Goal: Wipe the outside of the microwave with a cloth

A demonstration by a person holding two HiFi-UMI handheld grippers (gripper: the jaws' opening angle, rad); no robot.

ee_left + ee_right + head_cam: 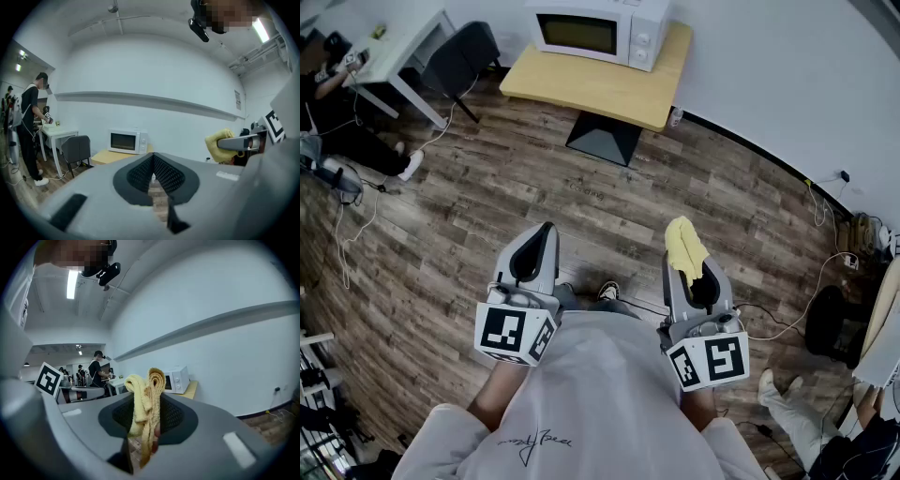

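Observation:
A white microwave (598, 32) stands on a light wooden table (609, 89) by the far wall, well ahead of both grippers. It shows small in the left gripper view as the microwave (128, 141) and in the right gripper view as the microwave (177, 379). My right gripper (682, 246) is shut on a folded yellow cloth (684, 246), which sticks up between its jaws; the cloth (146, 401) fills the middle of the right gripper view. My left gripper (542, 236) is shut with nothing in it. Both are held at waist height over the floor.
Wood-look floor lies between me and the table. A grey chair (461, 56) and a white desk (403, 47) stand at the far left. A person (28, 126) stands by that desk. Cables (787, 314) trail over the floor at the right.

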